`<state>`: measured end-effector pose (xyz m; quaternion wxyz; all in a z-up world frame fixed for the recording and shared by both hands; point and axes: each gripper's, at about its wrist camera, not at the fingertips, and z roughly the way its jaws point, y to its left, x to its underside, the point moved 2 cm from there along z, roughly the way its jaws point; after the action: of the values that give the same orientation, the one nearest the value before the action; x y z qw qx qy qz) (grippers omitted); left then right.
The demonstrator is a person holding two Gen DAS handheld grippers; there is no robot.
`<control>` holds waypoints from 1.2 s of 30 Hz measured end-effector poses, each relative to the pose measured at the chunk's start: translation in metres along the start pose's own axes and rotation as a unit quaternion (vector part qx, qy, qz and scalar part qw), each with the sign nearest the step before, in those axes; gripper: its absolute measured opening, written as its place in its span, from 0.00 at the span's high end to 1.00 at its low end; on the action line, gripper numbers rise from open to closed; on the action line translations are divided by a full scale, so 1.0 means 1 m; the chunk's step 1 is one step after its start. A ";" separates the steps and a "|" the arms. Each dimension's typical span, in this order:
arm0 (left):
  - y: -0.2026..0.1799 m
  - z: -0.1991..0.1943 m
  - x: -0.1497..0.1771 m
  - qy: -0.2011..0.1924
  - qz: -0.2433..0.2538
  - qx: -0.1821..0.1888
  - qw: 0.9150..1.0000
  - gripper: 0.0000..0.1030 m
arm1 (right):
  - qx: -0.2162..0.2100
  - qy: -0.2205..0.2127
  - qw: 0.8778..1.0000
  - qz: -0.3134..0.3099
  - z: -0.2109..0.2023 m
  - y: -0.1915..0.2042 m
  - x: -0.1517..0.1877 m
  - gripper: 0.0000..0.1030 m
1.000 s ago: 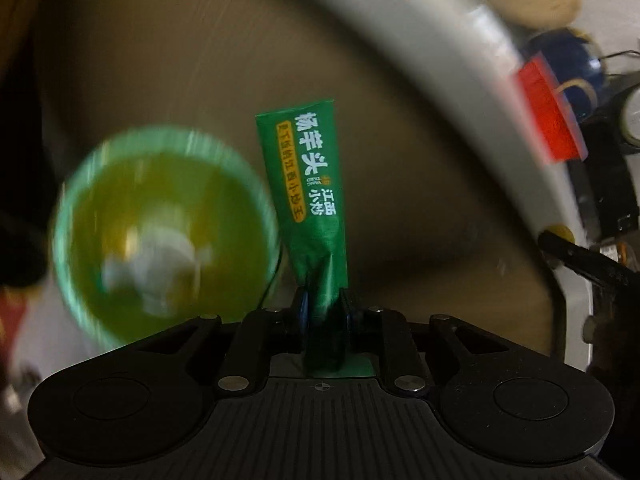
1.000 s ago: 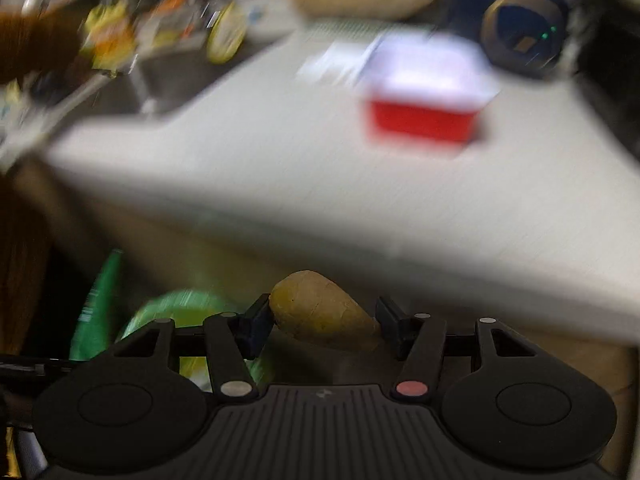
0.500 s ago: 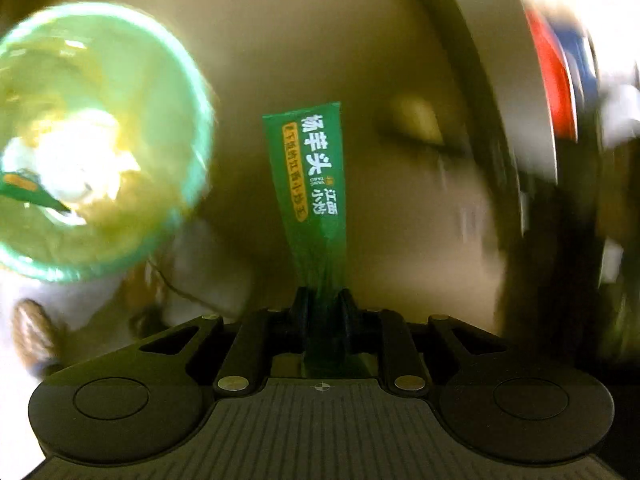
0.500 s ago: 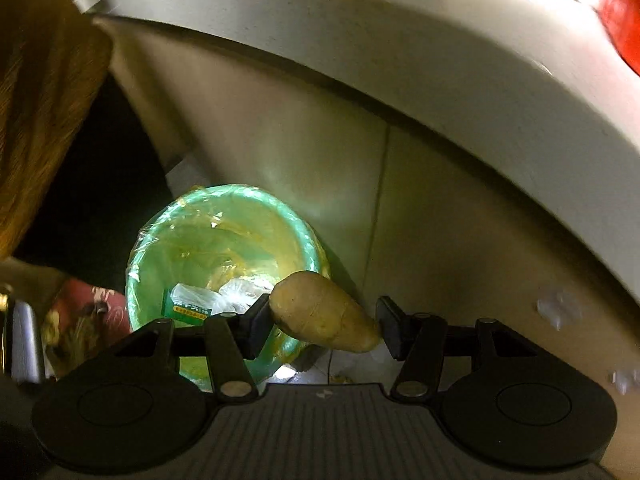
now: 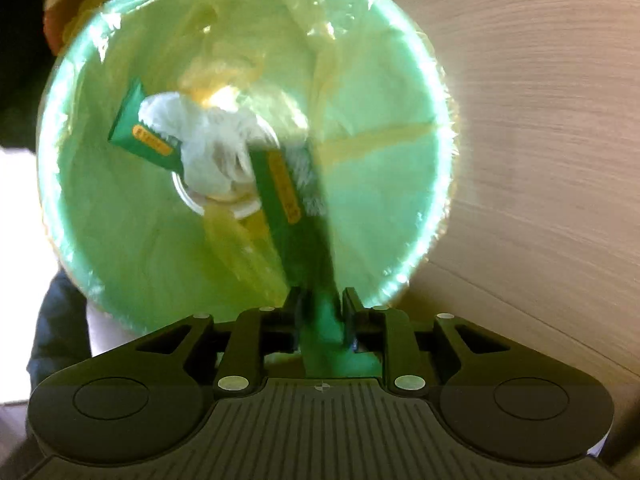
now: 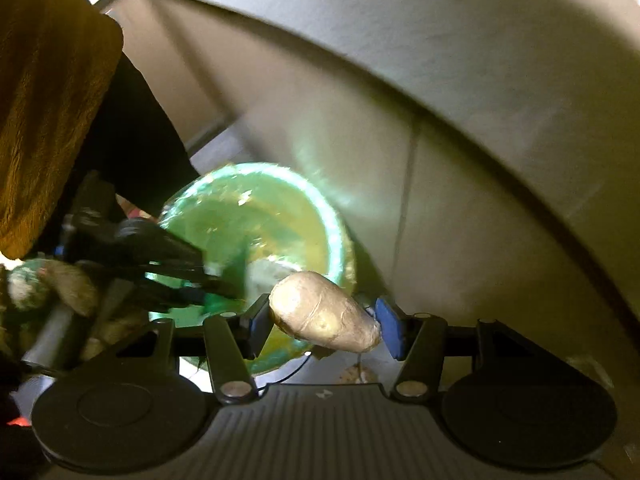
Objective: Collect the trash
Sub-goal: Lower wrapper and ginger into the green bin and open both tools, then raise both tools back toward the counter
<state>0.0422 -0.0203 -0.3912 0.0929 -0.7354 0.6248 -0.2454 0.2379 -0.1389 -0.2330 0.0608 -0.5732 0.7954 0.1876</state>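
Now, surroundings: we are looking down into a round green trash bin lined with thin yellowish plastic (image 5: 100,208), standing on the floor just beside a pale wood-grain cabinet panel (image 5: 540,140).
Inside the bin: a crumpled white tissue wad (image 5: 208,152) is lying on a flat green foil packet with a yellow label (image 5: 140,136), and a clear round plastic rim is peeking out beneath the tissue.
Left claw: our left gripper (image 5: 320,308) is pinching the crumpled lower end of a long green foil wrapper with a yellow strip (image 5: 288,200); the wrapper is hanging over the bin's mouth, blurred.
Right claw: our right gripper (image 6: 324,320) is clamping a tan, rough-skinned oval potato (image 6: 324,316) between its blue pads (image 6: 390,332), the narrow end pointing toward the right pad.
Where the potato is: it is hovering over the bin's near rim.
In the way: the left gripper's black body is crossing the bin's left side in the right wrist view, covering part of the opening.
Around: a brown fuzzy sleeve (image 6: 44,92) is filling the upper left; a curved pale countertop edge (image 6: 440,32) is overhanging the cabinet.
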 end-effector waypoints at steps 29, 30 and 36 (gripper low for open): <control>-0.029 -0.174 0.054 -0.254 0.075 0.088 0.960 0.74 | -0.071 -0.003 0.982 -0.173 -0.001 0.059 -0.045 0.32; -0.039 -0.179 0.053 -0.257 0.087 0.096 0.958 0.74 | -0.071 -0.021 0.982 -0.171 -0.020 0.057 -0.046 0.32; -0.119 -0.222 0.061 -0.272 0.181 0.169 0.930 0.74 | -0.045 -0.136 0.978 -0.154 -0.113 0.044 -0.057 0.33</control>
<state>0.0468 -0.0175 -0.1321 0.4250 -0.6218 0.6473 -0.1174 0.2298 -0.1178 -0.1010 0.1707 -0.6603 0.6724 0.2876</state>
